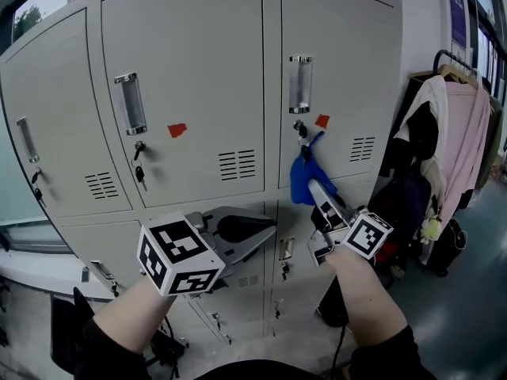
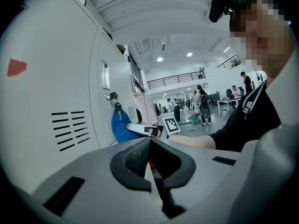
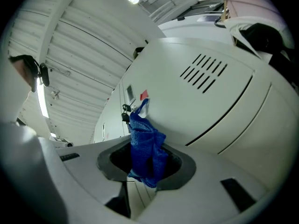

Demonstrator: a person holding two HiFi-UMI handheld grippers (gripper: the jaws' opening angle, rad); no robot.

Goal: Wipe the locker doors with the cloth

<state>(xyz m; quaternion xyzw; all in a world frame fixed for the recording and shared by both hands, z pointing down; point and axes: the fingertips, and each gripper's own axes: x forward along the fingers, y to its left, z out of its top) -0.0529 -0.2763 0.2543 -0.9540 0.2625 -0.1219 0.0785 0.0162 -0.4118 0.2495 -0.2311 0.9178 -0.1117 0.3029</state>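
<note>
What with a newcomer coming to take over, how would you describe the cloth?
Face the grey lockers; on the upper right door, find the lock below the chrome handle. The cloth hangs there, the only blue thing on the doors, pinched by the right gripper.

text: none legible | wall poster (image 1: 458, 14): print too small

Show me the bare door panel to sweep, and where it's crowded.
Bare: middle door above its red sticker, right of the middle handle; right door between right handle and vents. Crowded: below the right handle, where key, second sticker and cloth, in the right gripper, bunch.
</note>
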